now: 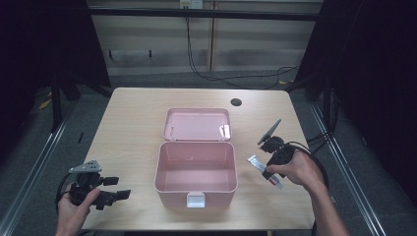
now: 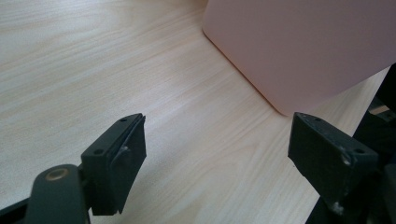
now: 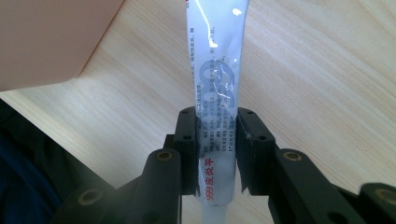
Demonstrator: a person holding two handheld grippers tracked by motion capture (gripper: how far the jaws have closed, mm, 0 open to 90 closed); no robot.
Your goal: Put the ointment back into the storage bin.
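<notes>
An open pink plastic box (image 1: pixel 172 187) stands mid-table, its lid (image 1: pixel 196 124) laid back behind it and its inside bare. To its right, just above the tabletop, my right gripper (image 1: pixel 269 173) is shut on a white tube with printed text (image 1: pixel 255 161). In the right gripper view the pads (image 3: pixel 187 140) squeeze the tube (image 3: pixel 215 60) near its lower end, with the box corner (image 3: pixel 46 37) at the upper left. At the front left my left gripper (image 1: pixel 117 188) is held open, pointing toward the box. Its jaws (image 2: pixel 217 140) are wide apart over bare wood, the box wall (image 2: pixel 299 42) ahead.
The light wooden table (image 1: pixel 133 118) has a dark round cable hole (image 1: pixel 236 102) near its far edge. Black cables run across the floor behind the table. Dark frames stand at both sides.
</notes>
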